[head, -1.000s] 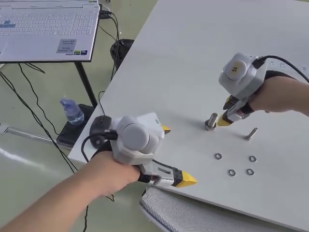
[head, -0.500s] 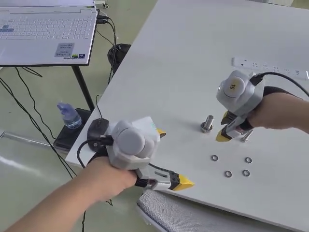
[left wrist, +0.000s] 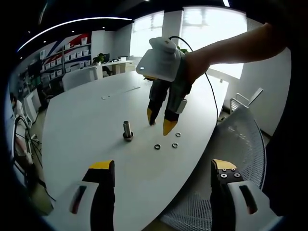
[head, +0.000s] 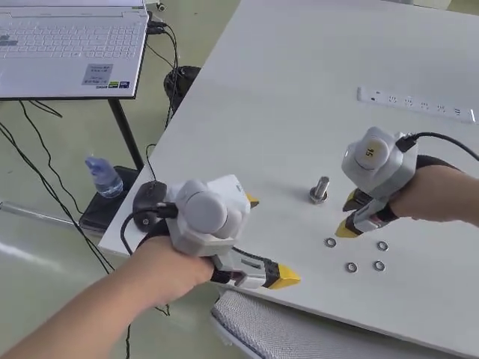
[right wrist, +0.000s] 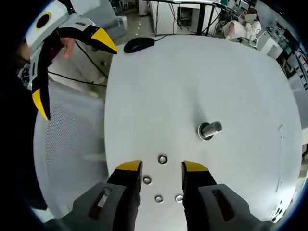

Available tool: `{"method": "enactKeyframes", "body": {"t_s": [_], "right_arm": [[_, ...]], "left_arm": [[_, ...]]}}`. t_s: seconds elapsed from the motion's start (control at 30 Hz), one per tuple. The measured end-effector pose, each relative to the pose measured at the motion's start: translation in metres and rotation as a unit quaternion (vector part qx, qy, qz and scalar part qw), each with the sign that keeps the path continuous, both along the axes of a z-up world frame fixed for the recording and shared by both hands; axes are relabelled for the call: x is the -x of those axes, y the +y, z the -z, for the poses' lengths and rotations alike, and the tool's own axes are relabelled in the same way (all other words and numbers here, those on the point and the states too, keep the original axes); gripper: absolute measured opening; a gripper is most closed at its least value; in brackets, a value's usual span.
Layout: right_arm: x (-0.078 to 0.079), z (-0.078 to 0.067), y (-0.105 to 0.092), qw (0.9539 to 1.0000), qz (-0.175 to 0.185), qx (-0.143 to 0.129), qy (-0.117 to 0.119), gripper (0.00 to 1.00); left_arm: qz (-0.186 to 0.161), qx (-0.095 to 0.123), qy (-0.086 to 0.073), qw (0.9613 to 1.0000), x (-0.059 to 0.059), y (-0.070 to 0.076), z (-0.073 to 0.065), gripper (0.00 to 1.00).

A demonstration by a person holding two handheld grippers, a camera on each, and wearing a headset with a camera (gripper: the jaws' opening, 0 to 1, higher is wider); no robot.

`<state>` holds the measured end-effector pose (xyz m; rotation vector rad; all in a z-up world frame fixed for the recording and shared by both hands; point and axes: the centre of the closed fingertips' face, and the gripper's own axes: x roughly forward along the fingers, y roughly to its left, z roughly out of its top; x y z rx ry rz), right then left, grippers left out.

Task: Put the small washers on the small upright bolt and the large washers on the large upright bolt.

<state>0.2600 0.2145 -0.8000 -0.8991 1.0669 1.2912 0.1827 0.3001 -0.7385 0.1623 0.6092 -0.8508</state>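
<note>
A large steel bolt (head: 319, 189) (left wrist: 127, 131) (right wrist: 209, 130) stands upright on the white table (head: 299, 90). Several small washers lie flat just in front of it, among them one (head: 330, 242) (right wrist: 162, 159) closest to the bolt and another (head: 351, 267) (right wrist: 147, 180) nearer the table edge. My right gripper (head: 349, 215) (left wrist: 159, 121) (right wrist: 162, 166) hovers open over the washers, tips pointing down, nothing between them. My left gripper (head: 268, 239) (left wrist: 162, 166) (right wrist: 72, 70) is open and empty at the table's near edge, left of the bolt.
A power strip (head: 415, 105) lies on the far side of the table. A mesh chair back (head: 299, 329) sits under the near edge. Off the table to the left are a laptop (head: 67, 45), cables and a water bottle (head: 103, 176). A black mouse (right wrist: 139, 44) rests near the table corner.
My right gripper has moved from beside the bolt head toward me and now stands over the washers, covering a small bolt seen earlier. The left gripper has barely moved.
</note>
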Motion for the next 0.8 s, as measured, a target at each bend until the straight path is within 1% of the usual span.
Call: {"method": "enactKeyframes", "body": {"t_s": [0.13,0.27,0.33,0.4,0.43,0.47,0.6,0.7,0.8], "right_arm": [[-0.001,0.005,0.003,0.9999,0.008,-0.009,-0.005,0.34],[-0.001,0.015,0.003,0.9998,0.018,-0.009,-0.008,0.34],[0.000,0.022,0.002,0.9998,0.017,-0.005,-0.010,0.34],[-0.001,0.028,-0.002,0.9998,0.012,0.002,-0.017,0.34],[-0.002,0.032,-0.004,0.9996,0.007,0.008,-0.026,0.34],[-0.003,0.034,-0.005,0.9996,0.005,0.009,-0.028,0.33],[-0.004,0.045,-0.008,0.9995,0.009,0.014,-0.026,0.32],[-0.002,0.048,-0.006,0.9995,0.013,0.012,-0.025,0.30],[-0.002,0.053,-0.006,0.9995,0.011,0.013,-0.026,0.29]], "left_arm": [[-0.001,-0.001,0.001,1.0000,0.001,0.002,0.002,0.82],[0.001,-0.002,0.003,1.0000,0.003,0.001,0.003,0.81],[0.002,-0.001,0.003,1.0000,0.003,0.000,0.003,0.81],[0.003,-0.003,0.002,1.0000,0.003,0.000,0.003,0.81],[0.001,-0.002,0.002,1.0000,0.002,0.000,0.003,0.82],[0.000,0.002,0.002,1.0000,0.001,0.001,0.001,0.82],[0.002,-0.002,0.002,1.0000,0.000,0.002,0.001,0.81],[0.002,-0.002,0.003,1.0000,0.000,0.003,0.002,0.81],[0.005,0.004,0.007,1.0000,0.001,0.002,0.002,0.81]]}}
